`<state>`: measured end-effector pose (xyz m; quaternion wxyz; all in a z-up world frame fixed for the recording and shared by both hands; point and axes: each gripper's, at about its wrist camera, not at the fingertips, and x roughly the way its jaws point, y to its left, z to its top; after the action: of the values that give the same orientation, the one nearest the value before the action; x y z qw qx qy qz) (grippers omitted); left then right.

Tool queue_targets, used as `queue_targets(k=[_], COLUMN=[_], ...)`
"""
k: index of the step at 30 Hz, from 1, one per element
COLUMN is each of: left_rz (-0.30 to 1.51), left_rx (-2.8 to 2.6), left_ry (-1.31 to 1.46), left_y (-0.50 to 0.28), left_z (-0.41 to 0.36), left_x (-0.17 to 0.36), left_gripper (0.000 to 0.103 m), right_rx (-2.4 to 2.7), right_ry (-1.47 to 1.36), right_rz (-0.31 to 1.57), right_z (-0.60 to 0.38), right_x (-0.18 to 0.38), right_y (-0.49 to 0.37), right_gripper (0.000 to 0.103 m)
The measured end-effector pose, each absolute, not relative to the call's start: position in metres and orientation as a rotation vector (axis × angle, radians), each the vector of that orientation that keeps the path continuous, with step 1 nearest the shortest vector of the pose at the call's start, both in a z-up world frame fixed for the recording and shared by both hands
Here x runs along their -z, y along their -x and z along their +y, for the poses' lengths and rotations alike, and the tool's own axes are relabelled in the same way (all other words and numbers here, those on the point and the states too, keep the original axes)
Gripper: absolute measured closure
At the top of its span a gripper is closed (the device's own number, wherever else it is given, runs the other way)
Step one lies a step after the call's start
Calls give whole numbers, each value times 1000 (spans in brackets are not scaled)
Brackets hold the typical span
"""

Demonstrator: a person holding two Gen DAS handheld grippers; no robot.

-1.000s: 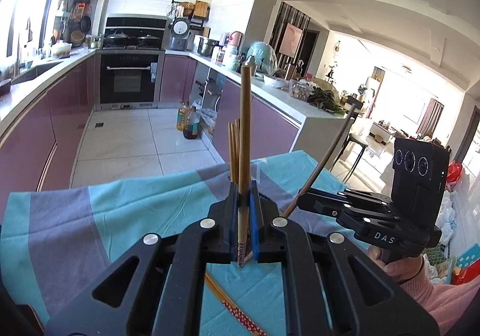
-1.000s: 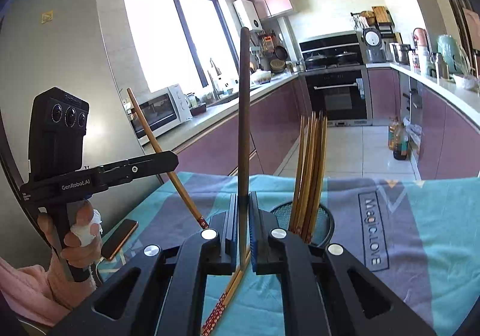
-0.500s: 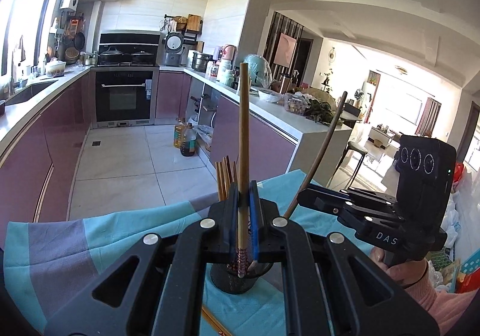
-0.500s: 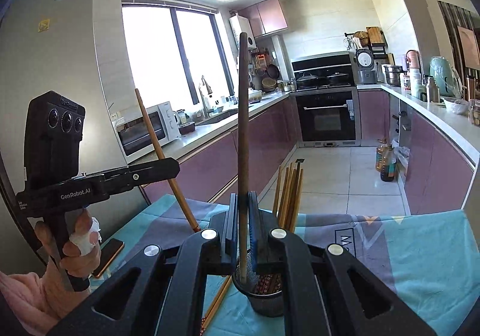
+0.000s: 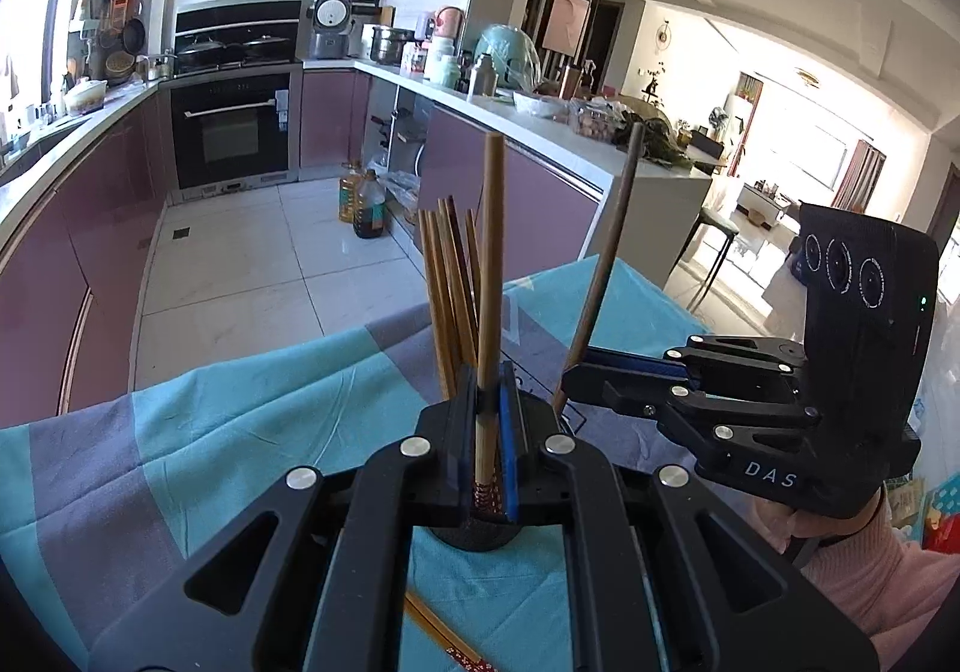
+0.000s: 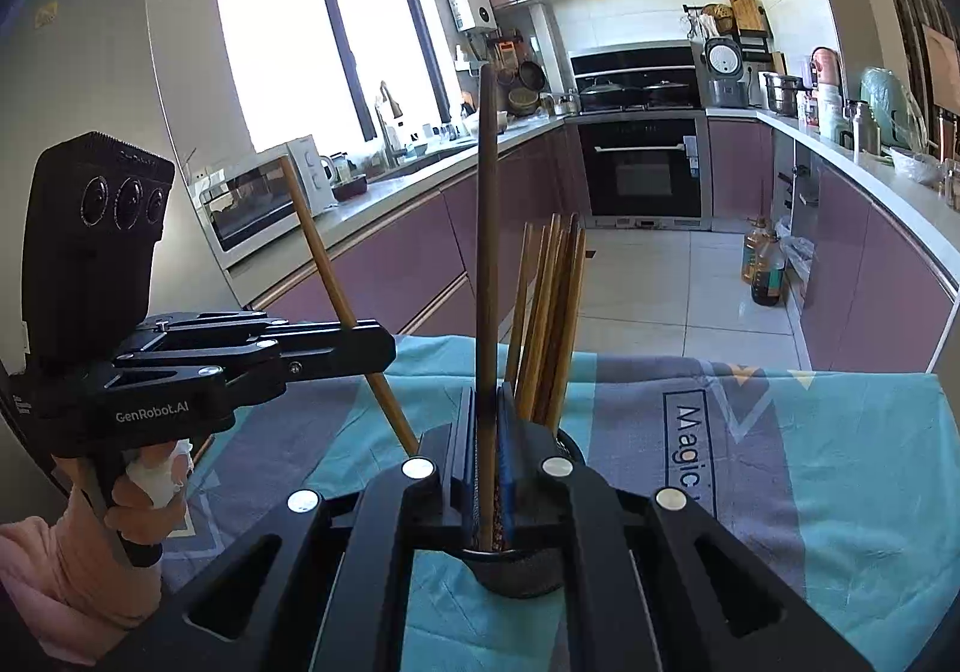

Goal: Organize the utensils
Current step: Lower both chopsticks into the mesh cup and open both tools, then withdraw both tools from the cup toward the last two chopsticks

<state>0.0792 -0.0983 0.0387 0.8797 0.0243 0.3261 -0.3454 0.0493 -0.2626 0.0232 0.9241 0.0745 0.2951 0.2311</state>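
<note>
My left gripper (image 5: 489, 408) is shut on a light bamboo chopstick (image 5: 491, 276) held upright, its patterned tip over the black mesh holder (image 5: 480, 537). My right gripper (image 6: 487, 420) is shut on a dark brown chopstick (image 6: 487, 228), also upright, its tip at the mouth of the holder (image 6: 516, 573). Several bamboo chopsticks (image 5: 447, 288) stand in the holder; they also show in the right wrist view (image 6: 549, 312). Each gripper shows in the other's view: the right one (image 5: 585, 372) and the left one (image 6: 378, 345), with their chopsticks slanted.
The holder stands on a table with a teal and grey cloth (image 6: 810, 468). A loose chopstick (image 5: 444, 636) lies on the cloth near me. Purple kitchen cabinets (image 6: 384, 264), an oven (image 5: 231, 132) and tiled floor lie beyond the table's far edge.
Both grippers have come down with their chopsticks toward the holder; the tips now sit at its mouth. Both views tilted up and then back down.
</note>
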Motion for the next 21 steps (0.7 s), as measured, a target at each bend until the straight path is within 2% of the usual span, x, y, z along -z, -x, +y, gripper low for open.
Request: queue_targets(k=[13, 14, 16, 21], left_rz=[761, 762, 768, 775], left_rx=[695, 693, 698, 706], left_ry=[-42, -32, -24, -18], left_y=[-103, -103, -105, -106], left_z=[-110, -109, -109, -106], left_x=[-29, -29, -27, -21], left_gripper=[95, 90, 88, 87], right_rx=[-455, -455, -459, -461], right_ry=[-184, -189, -192, -202], right_rz=[667, 668, 669, 666], right_z=[-262, -262, -261, -261], right_x=[-7, -7, -6, -6], right_y=[-59, -59, -58, -55], right_gripper=[97, 97, 96, 95])
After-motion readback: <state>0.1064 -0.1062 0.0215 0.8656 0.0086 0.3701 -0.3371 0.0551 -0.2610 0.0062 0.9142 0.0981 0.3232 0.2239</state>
